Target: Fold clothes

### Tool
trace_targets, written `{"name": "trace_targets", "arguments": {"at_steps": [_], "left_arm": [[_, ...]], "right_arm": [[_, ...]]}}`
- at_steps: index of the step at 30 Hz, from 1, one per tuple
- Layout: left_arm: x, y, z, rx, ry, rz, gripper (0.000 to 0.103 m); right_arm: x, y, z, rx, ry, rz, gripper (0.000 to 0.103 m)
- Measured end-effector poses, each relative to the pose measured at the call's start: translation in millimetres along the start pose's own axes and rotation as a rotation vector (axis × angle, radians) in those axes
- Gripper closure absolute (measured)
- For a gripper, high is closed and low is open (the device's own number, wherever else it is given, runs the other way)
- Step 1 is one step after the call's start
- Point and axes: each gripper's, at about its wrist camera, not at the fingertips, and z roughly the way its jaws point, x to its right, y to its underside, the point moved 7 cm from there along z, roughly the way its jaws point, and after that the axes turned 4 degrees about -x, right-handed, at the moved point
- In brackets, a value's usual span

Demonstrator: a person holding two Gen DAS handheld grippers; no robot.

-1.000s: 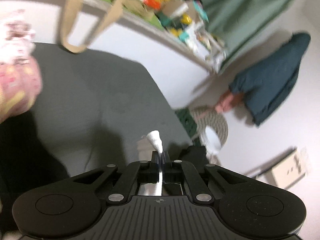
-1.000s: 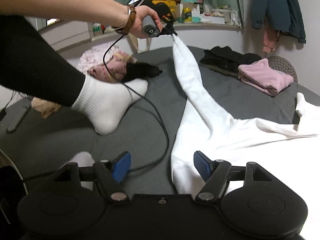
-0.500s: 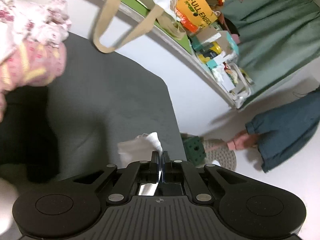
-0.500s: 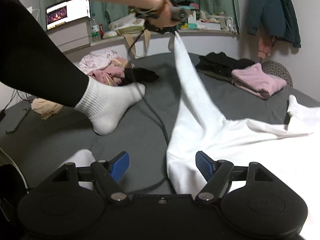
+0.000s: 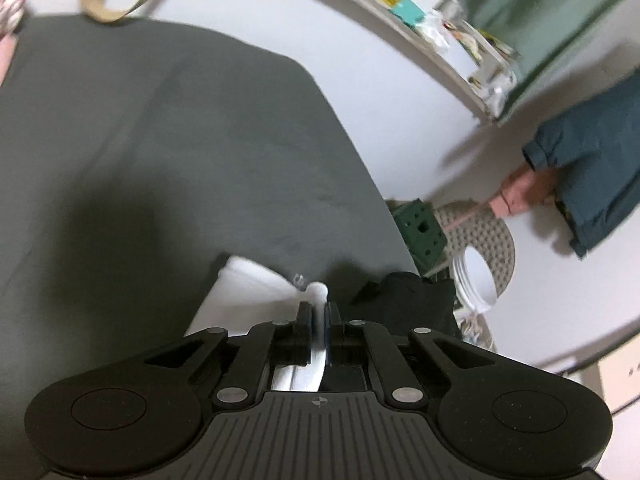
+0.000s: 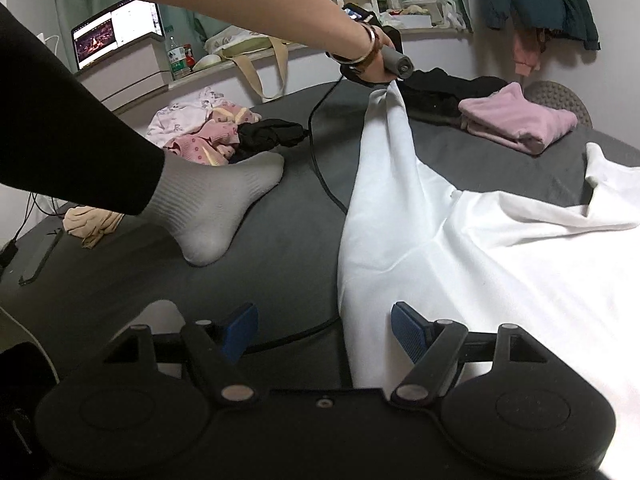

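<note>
The left hand-held gripper [image 5: 318, 312] is clamped on the cuff end of a white garment [image 6: 460, 248], a small nub of cloth poking out past its closed fingertips. Seen from the right wrist, that gripper holds the sleeve raised above the bed [image 6: 280, 220], so the cloth hangs from it in a long taut fold that runs down and toward the right hand-held gripper [image 6: 324, 326]. The right one hovers with its blue pads [image 6: 406, 330] set wide apart and nothing between them; the near edge of the white garment lies just ahead of it, toward its right finger, and the body spreads out flat to its right.

The cloth looks soft, light and limp: it drapes and creases wherever it is not pulled, and it should follow a pull readily yet sag and bunch if held at one point only. A second hold on the near edge just in front of the right gripper, at a hem or seam where layers double up, would likely keep it square. The smooth fabric may slide on the dark sheet.

Beyond the left gripper lie a folded pink garment [image 6: 520, 124] and some dark clothes [image 6: 440, 88]; a loose pile [image 6: 208, 132] sits past the person's socked foot [image 6: 216, 208].
</note>
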Motion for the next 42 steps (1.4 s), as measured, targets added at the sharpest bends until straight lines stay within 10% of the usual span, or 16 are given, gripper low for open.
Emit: {"name": "trace_targets", "arguments": {"at_steps": [4, 8, 9, 17, 22, 29, 32, 37, 42], "left_arm": [[8, -29, -23, -0.017, 0.045, 0.019, 0.093], [19, -57, -62, -0.047, 0.008, 0.196, 0.005], [19, -59, -72, -0.060, -0.018, 0.257, 0.003], [-18, -18, -136, -0.199, -0.238, 0.656, 0.003], [-34, -10, -134, -0.075, -0.054, 0.654, 0.003], [-59, -2, -61, -0.009, -0.021, 0.532, 0.025], [-53, 12, -51, 0.035, -0.018, 0.649, 0.025], [-68, 23, -39, -0.052, 0.033, 0.463, 0.025], [-53, 45, -36, -0.092, 0.046, 0.548, 0.025]], "right_arm": [[-3, -1, -4, 0.012, 0.001, -0.007, 0.029], [-7, -1, -7, 0.020, 0.004, -0.017, 0.028], [-8, -1, -7, 0.019, 0.006, -0.021, 0.028], [-10, 5, -6, 0.021, -0.004, -0.014, 0.028], [-4, 11, -8, 0.034, -0.048, 0.083, 0.026], [0, 14, -11, 0.037, -0.035, 0.110, 0.026], [3, 11, -10, 0.043, -0.048, 0.109, 0.025], [16, 8, -11, 0.060, -0.054, 0.135, 0.025], [20, 12, -16, 0.074, -0.096, 0.222, 0.023]]}}
